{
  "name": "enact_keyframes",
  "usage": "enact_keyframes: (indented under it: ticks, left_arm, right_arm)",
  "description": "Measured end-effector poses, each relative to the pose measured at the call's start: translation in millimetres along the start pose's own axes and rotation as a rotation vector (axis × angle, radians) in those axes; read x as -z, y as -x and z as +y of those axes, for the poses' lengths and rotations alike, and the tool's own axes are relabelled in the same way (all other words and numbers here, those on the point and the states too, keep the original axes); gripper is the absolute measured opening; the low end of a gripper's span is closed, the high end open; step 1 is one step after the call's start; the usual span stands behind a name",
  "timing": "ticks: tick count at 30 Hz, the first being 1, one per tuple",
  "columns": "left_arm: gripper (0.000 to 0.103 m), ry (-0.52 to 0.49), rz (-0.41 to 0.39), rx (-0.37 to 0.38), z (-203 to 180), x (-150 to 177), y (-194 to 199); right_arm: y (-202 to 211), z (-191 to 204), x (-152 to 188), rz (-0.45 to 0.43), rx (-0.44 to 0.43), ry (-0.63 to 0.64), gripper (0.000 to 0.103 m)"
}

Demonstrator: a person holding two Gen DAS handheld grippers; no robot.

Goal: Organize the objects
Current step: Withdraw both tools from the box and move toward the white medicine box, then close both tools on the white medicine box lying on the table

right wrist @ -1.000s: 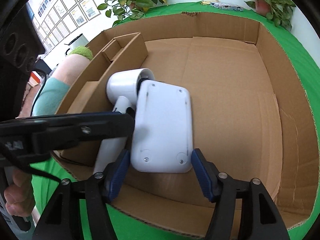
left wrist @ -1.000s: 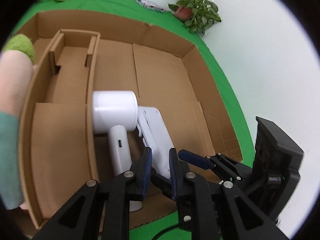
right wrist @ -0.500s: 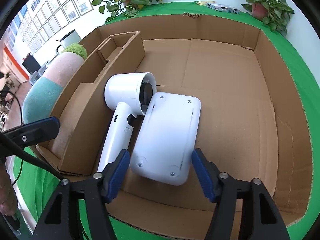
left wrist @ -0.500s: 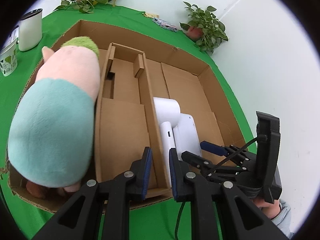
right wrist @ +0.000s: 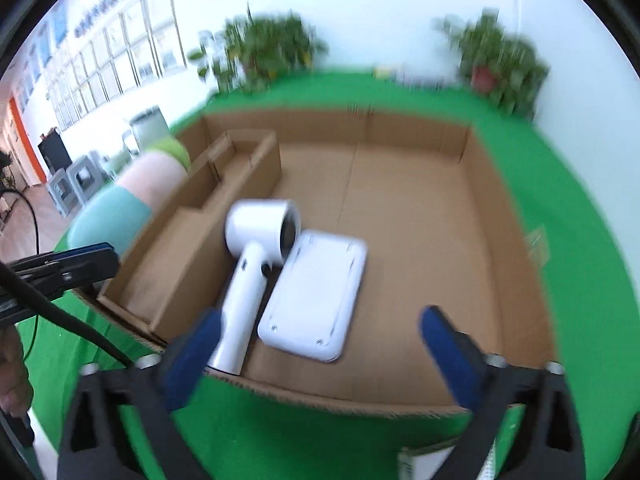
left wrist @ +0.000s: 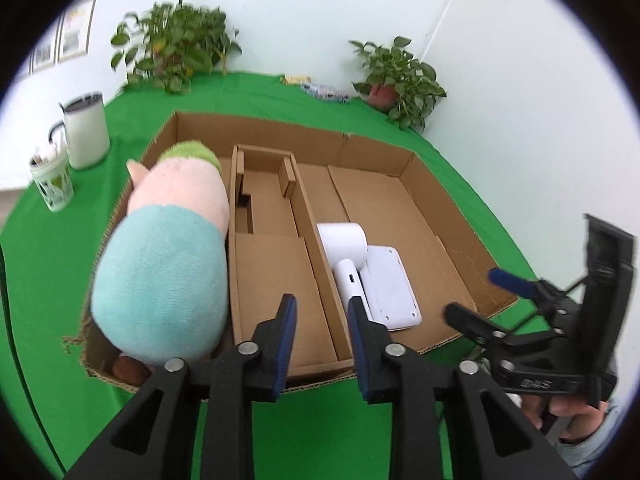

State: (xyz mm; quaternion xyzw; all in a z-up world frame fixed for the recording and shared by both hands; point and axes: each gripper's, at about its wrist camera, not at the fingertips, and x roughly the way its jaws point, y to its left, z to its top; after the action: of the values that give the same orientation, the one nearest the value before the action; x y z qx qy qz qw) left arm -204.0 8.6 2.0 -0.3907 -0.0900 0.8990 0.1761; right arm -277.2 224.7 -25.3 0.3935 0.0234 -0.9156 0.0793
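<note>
Green cloth (left wrist: 248, 96) carries the cardboard box (left wrist: 280, 136); left gripper (left wrist: 322, 340) and right gripper (right wrist: 320, 344), jaws just widened, grasp nothing above white hairdryer (right wrist: 256, 256) and flat device (right wrist: 320, 296).

Green-covered table (left wrist: 248, 96), cardboard box (left wrist: 280, 132), white mug (left wrist: 86, 136), patterned cup (left wrist: 54, 184), two potted plants (left wrist: 396, 80)

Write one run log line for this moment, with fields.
left gripper: open, empty | right gripper: open, empty | hair dryer, white device: in box | plush toy: left compartment
</note>
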Motion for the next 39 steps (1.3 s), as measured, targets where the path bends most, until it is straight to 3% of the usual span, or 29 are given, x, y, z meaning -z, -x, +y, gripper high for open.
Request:
enact_keyframes:
  ticks: [4, 10, 17, 21, 25, 27, 30, 33, 35, 39]
  left_arm:
    - [0.062, -0.061, -0.124, -0.069, -15.5, 13.8, 21.5]
    - [0.075, -0.155, -0.242, -0.151, -40.1, 26.7, 50.8]
    - [0.078, -0.181, -0.289, -0.216, -60.2, 33.3, 64.3]
    - [0.078, -0.188, -0.284, -0.236, -67.7, 46.7, 63.8]
    - [0.078, -0.185, -0.277, -0.274, -67.5, 67.1, 67.0]
    - [0.078, -0.191, -0.277, -0.288, -66.2, 73.7, 69.4]
    - [0.078, -0.173, -0.267, -0.273, -62.9, 76.7, 71.0]
    - [0.078, -0.163, -0.255, -0.251, -63.9, 78.0, 69.5]
    - [0.078, -0.167, -0.242, -0.240, -66.0, 80.4, 65.3]
    - [0.078, -0.166, -0.213, -0.211, -70.5, 87.8, 55.7]
  right_arm:
    - [40.9, 11.5, 19.1, -0.130, 0.054, 0.064, 0.102]
    - [76.1, 13.7, 48.4, -0.182, 0.021, -0.015, 0.102]
    - [106.6, 6.1, 77.6, -0.215, 0.031, -0.067, 0.102]
    - [119.4, 4.3, 93.2, -0.239, 0.032, -0.069, 0.102]
    - [136.2, -3.1, 118.1, -0.271, -0.028, -0.065, 0.102]
    - [145.4, -10.6, 137.0, -0.288, -0.008, -0.053, 0.102]
    - [145.1, -31.0, 153.3, -0.249, 0.028, -0.074, 0.102]
    - [132.9, -59.5, 165.8, -0.144, 0.023, -0.116, 0.102]
    - [123.6, -73.3, 175.7, -0.089, 0.075, -0.125, 0.102]
    - [110.7, -90.2, 190.0, -0.016, 0.100, -0.167, 0.102]
